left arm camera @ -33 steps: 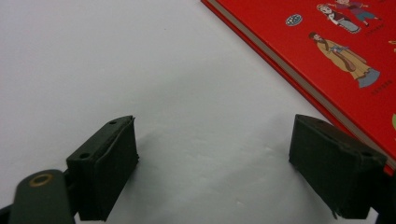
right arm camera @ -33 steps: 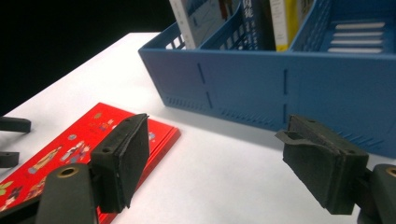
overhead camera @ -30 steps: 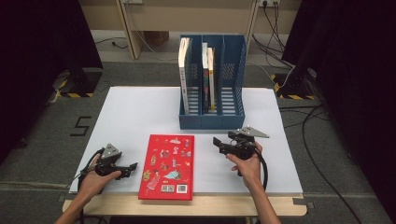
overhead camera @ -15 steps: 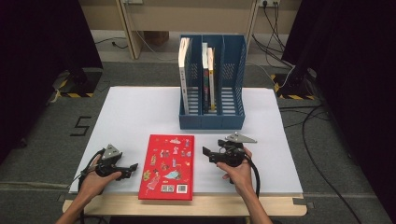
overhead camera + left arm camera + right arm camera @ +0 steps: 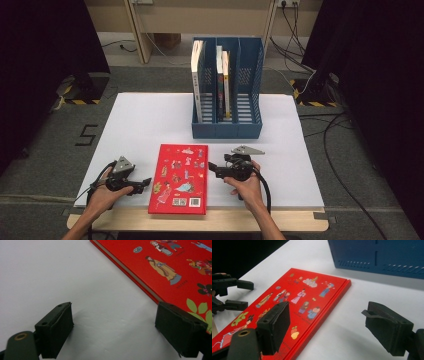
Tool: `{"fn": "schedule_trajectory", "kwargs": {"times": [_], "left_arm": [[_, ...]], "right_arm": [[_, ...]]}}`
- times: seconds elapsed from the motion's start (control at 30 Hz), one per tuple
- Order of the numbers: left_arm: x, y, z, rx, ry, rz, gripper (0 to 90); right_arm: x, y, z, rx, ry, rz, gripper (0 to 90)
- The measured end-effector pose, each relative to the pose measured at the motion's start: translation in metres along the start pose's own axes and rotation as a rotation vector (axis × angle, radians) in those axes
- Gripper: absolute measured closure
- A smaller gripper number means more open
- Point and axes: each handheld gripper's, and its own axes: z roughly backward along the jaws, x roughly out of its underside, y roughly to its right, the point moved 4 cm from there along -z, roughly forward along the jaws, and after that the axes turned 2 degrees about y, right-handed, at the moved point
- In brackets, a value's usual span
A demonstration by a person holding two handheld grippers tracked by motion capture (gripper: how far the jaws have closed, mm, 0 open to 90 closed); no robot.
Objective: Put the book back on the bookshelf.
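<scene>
The flat red hardcover picture book [image 5: 178,178] lies on the white table [image 5: 150,120] between my wide-open, empty left claw [image 5: 146,182] and right claw [image 5: 212,169]. It looks stiff, glossy, fairly heavy; I judge its long edges the best grip.

I see the red book [image 5: 180,177] lying flat and closed in the lower middle of the high view, cover up, its long side running up the frame. Small colourful costumed figures dot the cover; a white barcode patch sits near its bottom edge.
</scene>
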Motion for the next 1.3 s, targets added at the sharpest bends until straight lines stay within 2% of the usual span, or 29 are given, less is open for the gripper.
{"fn": "schedule_trajectory", "kwargs": {"times": [0.2,0.37,0.8,1.07,1.23,1.3], "left_arm": [[-0.001,0.008,-0.001,0.023,-0.008,-0.022,12.9],[-0.001,0.009,0.0,0.024,-0.015,-0.027,14.4],[-0.003,0.019,-0.002,0.051,-0.023,-0.049,14.8],[-0.004,0.02,-0.003,0.055,-0.024,-0.048,13.8],[-0.004,0.02,-0.004,0.055,-0.022,-0.046,13.2],[-0.004,0.02,-0.004,0.054,-0.023,-0.046,12.8]], "right_arm": [[0.004,-0.004,-0.011,-0.017,-0.025,-0.018,21.6],[0.007,-0.008,-0.019,-0.027,-0.056,-0.009,21.8],[0.01,-0.009,-0.028,-0.036,-0.097,-0.012,23.4],[0.012,-0.01,-0.038,-0.044,-0.122,-0.021,24.3],[0.013,-0.014,-0.043,-0.036,-0.133,-0.008,24.3],[0.013,-0.016,-0.045,-0.043,-0.127,-0.024,24.4]]}}
